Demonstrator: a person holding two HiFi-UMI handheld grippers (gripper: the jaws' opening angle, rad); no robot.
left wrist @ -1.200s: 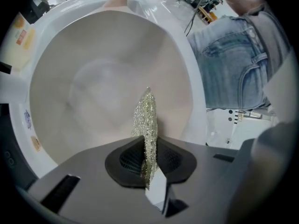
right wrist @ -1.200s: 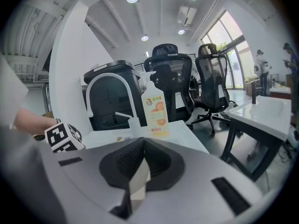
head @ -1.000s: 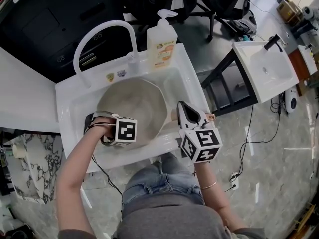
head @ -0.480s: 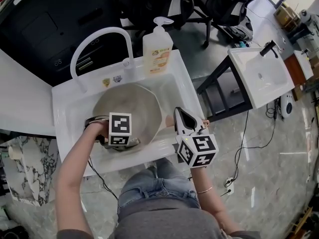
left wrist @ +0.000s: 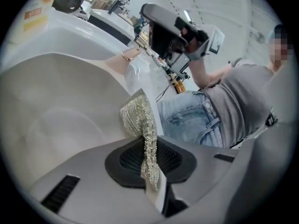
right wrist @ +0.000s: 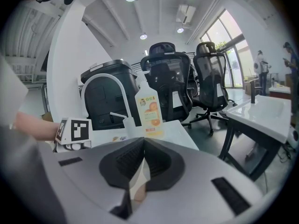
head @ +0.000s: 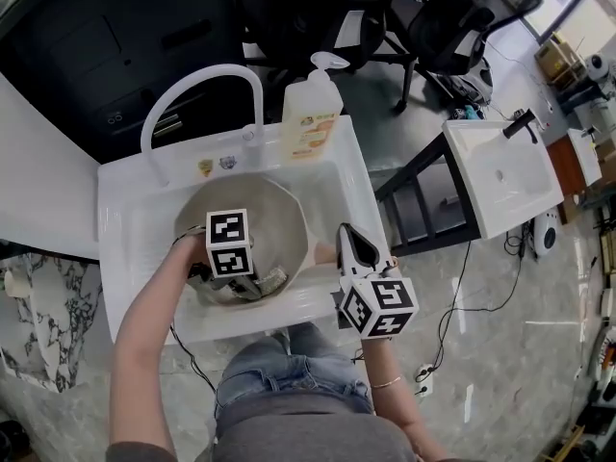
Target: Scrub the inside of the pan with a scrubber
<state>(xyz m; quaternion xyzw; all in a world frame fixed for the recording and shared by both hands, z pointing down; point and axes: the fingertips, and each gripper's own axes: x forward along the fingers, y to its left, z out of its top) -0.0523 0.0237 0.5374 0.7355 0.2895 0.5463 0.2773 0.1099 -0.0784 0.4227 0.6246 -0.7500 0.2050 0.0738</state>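
Note:
A pale grey pan [head: 260, 218] sits in the white sink [head: 130, 219]. My left gripper [head: 252, 279] is inside the pan near its front wall, shut on a silvery mesh scrubber [head: 271, 279]. In the left gripper view the scrubber [left wrist: 139, 118] hangs between the shut jaws of that gripper [left wrist: 150, 155], against the pan's inner wall [left wrist: 56, 106]. My right gripper [head: 346, 235] is at the pan's right rim, shut on the pan's pinkish handle [left wrist: 117, 62]. In the right gripper view a thin pale piece is pinched between its jaws [right wrist: 142, 164].
A curved white faucet [head: 197, 85] and an orange soap bottle [head: 310, 104] stand at the sink's back edge. A second white sink [head: 500, 166] on a dark stand is to the right. Black office chairs [right wrist: 175, 85] stand behind. The person's legs press against the sink's front.
My left gripper has shifted a little inward and turned with the scrubber along the pan's front wall, so the scrubber now shows in the head view. The right gripper has kept its grip.

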